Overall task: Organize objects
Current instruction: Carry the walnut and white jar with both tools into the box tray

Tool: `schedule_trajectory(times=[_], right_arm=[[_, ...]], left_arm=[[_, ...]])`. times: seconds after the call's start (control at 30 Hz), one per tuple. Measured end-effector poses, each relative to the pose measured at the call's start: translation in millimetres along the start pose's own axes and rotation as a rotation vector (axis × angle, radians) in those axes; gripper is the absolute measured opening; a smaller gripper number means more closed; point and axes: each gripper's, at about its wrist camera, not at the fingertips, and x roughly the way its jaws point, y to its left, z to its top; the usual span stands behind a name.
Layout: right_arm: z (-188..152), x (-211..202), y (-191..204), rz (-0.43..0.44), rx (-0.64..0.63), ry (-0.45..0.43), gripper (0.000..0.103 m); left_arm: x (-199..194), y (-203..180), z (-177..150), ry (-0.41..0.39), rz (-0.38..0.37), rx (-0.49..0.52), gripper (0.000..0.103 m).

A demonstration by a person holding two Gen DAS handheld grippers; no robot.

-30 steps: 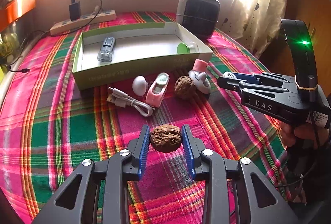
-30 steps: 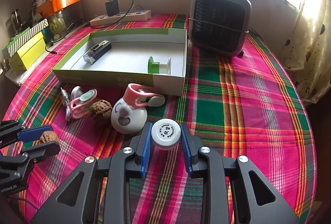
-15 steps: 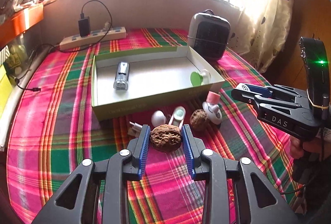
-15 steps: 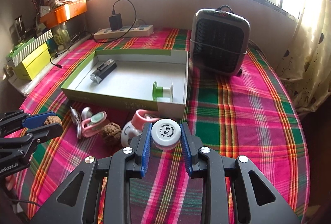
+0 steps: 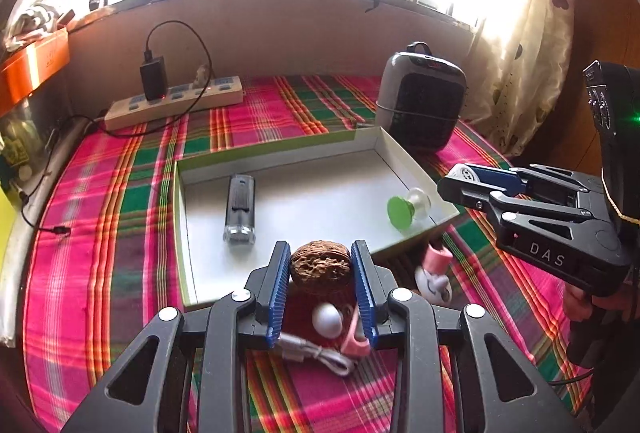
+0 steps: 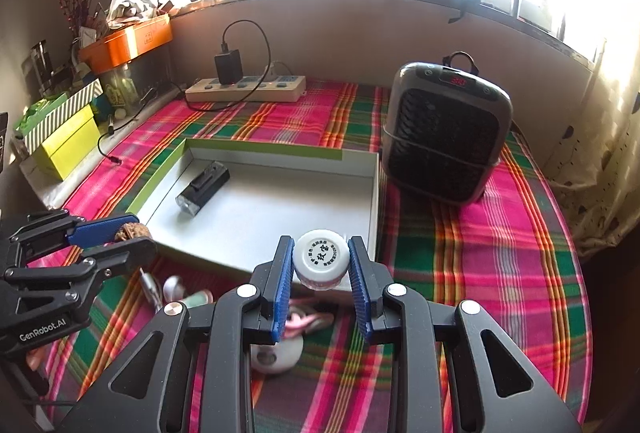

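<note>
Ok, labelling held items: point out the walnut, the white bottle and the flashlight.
walnut point(image 5: 320, 265), left wrist view, middle of its shell.
white bottle point(image 6: 323, 254), right wrist view, top of its cap.
flashlight point(image 5: 240, 207), left wrist view, middle of its body.

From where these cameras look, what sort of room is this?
Probably a home, at a window-side table: plaid tablecloth, power strip with a charger, small heater, curtain.

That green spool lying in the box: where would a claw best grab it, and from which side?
Probably by the thin pale stem between its two discs, coming down from above. The green spool lies on its side on the box floor, close to the right wall, so a sideways approach looks blocked. Its flat discs would likely stop the fingers sliding off the stem.
</note>
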Motion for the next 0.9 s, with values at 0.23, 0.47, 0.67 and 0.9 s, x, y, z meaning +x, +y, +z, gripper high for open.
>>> schedule_trajectory(times=[0.23,0.47,0.67,0.9], right_arm=[[22,29,0,0.002,-0.013,0.021,0.028],[35,57,-2,-0.007,-0.018,0.054,0.028],[44,80,-7,-0.015,-0.021,0.086,0.028],[52,105,-8,-0.015,-0.039,0.130,0.028]], left_arm=[[26,13,22,0.012,0.013,-0.008,0.029],[54,23,37,0.031,0.025,-0.013,0.029],[76,28,47,0.047,0.034,-0.009,0.029],[97,28,53,0.071,0.051,0.028,0.029]])
